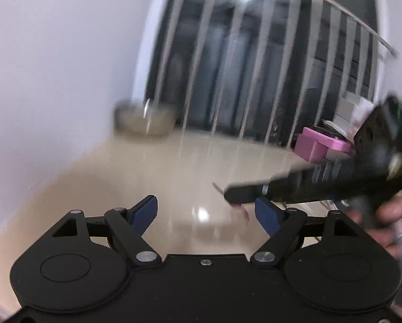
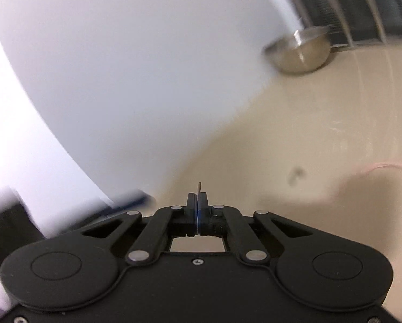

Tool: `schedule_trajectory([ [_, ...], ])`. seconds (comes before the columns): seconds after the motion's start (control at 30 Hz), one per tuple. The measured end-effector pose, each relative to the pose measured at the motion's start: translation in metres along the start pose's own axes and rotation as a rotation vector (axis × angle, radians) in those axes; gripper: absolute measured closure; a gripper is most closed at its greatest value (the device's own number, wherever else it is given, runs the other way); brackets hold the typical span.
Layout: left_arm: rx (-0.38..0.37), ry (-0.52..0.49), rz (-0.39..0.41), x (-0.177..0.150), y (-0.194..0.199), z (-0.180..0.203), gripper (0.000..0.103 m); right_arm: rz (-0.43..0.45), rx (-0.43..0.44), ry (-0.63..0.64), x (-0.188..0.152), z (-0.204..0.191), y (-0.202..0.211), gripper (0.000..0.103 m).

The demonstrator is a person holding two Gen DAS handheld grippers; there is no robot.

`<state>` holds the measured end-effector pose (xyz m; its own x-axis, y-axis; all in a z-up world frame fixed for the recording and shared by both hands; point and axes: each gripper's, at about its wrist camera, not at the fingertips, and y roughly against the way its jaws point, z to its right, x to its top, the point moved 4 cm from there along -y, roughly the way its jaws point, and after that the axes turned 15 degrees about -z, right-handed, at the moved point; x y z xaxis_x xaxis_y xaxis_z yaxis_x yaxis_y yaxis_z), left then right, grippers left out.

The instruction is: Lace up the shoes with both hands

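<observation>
Wall (image 1: 52, 67): pale, plain, filling the left of the left wrist view; it meets the bench along a slanting edge.
Metal bowl (image 1: 144, 119): blurred, resting on the bench against the wall, well beyond both grippers; sharper in the right wrist view at upper right.
Bench (image 1: 174, 167): glossy cream surface, with light glare just ahead of the left gripper.
Left gripper (image 1: 206, 212): fingers spread wide, blue pads (image 1: 145, 214) facing each other, nothing between them.
Railing (image 1: 254, 67): pale vertical bars before a dark background, behind the bench.
Lace tip (image 1: 217, 188): a thin stiff end poking out of the right gripper's closed fingers, above and just ahead of the left gripper's right-hand pad, not touching it.
Right gripper (image 1: 231, 196): enters the left wrist view from the right, motion-blurred, pointing left across the left gripper's front; its own camera shows the fingers pressed together on the lace tip, which stands up just past the fingertips.
Pink box (image 1: 319, 145): on the bench at the right, behind the right gripper.
Hand (image 1: 389, 223): blurred, wrapped round the right gripper's handle at far right.
Lace (image 2: 384, 167): possibly the faint pinkish strand curving over the bench at the right of the right wrist view; too smeared to be sure.
Shoe: not visible in either view.
</observation>
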<state>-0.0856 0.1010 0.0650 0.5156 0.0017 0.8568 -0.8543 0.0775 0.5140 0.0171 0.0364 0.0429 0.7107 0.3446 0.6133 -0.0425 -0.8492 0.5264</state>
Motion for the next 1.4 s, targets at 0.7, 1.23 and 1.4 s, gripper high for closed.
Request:
schedule_trajectory([
  [0.7,-0.056,-0.151,0.024,0.028,0.03,0.084,0.102,0.364,0.061,-0.108,-0.06,-0.028,0.144,0.074],
  [1.23,-0.08,-0.206,0.032,0.022,0.046,0.107,0.077,0.398,0.119,-0.097,-0.066,-0.031,0.129,0.103],
  [1.4,-0.114,-0.166,0.052,0.025,0.051,0.099,0.098,0.396,0.11,-0.091,-0.064,-0.033,0.124,0.103],
])
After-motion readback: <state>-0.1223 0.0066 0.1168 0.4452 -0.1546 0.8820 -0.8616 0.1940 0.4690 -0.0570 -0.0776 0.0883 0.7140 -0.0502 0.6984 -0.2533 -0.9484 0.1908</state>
